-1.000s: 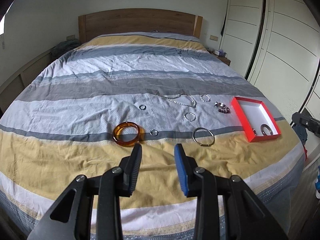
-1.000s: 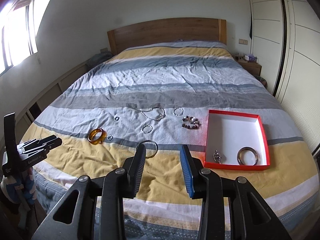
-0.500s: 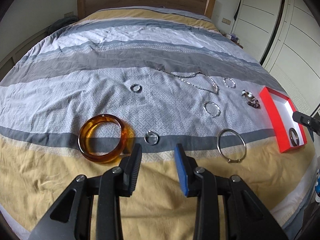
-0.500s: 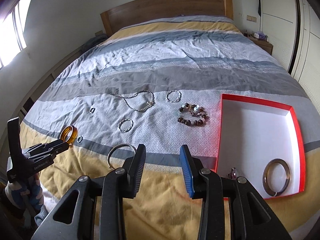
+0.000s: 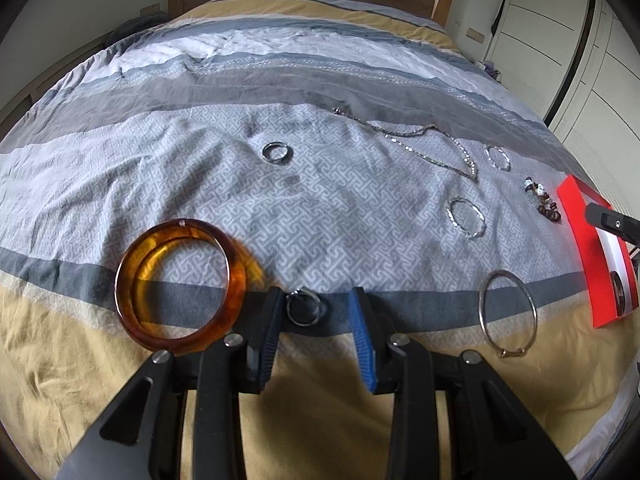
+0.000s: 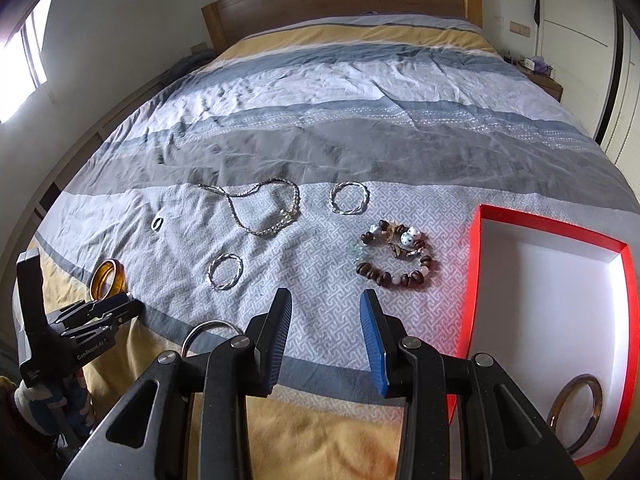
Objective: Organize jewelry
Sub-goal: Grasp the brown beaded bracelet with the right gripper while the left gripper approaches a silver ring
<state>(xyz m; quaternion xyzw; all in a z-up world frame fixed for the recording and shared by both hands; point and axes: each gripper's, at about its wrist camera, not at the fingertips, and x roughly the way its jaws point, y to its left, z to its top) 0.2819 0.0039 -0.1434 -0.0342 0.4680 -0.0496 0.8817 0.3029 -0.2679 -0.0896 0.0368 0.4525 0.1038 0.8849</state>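
On the bed (image 6: 400, 80), jewelry is mostly lying loose; one bangle (image 6: 576, 412) is sitting boxed; left gripper (image 5: 314, 312) is straddling a small ring (image 5: 305, 307), right gripper (image 6: 325, 316) is gaping empty.

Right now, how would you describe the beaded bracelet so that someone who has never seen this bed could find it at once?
Find the red box with the white inside, lying on the striped bedspread. Just beside its left wall lies the beaded bracelet, on the grey patterned stripe. It alone is made of dark brown beads with some white ones; its neighbours are plain silver rings, bangles and a chain.
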